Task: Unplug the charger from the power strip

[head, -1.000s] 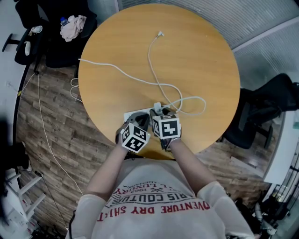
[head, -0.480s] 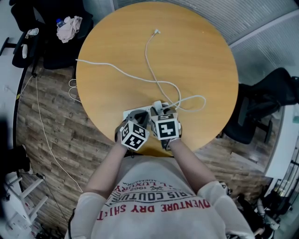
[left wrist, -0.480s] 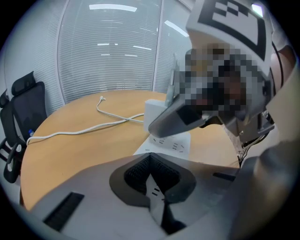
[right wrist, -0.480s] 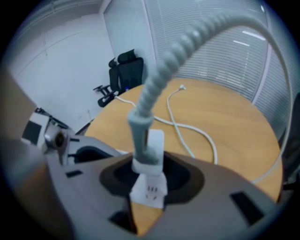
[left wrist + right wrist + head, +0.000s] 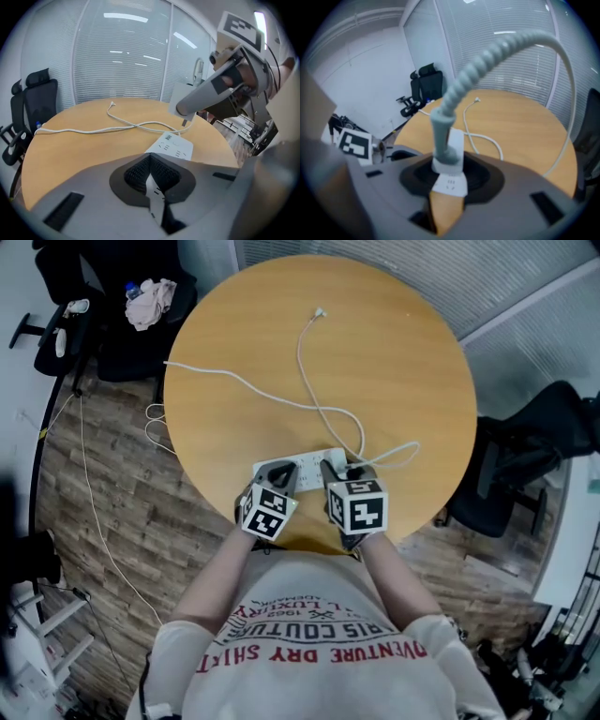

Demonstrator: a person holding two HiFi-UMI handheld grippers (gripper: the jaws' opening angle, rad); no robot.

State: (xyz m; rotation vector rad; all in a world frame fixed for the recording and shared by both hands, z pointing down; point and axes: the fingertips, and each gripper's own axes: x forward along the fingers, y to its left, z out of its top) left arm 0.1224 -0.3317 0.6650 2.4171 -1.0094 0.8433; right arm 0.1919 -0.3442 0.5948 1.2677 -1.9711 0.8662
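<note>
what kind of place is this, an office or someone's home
Most likely an office meeting room. There is a round wooden table with black office chairs standing near it, and glass partition walls with blinds behind.

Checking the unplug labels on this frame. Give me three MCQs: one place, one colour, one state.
1. Where is the charger relative to the power strip?
A plugged into it; B lifted above it, prongs out; C on the floor beside it.
2. The strip's colour?
A white; B black; C red.
3. The right gripper is:
A open, empty; B shut on a cable end; C shut on the charger.

Key: B, the left gripper view shows the prongs clear of the strip. A, its casing is white. C, the jaws have just been closing and the pads grip the charger.
</note>
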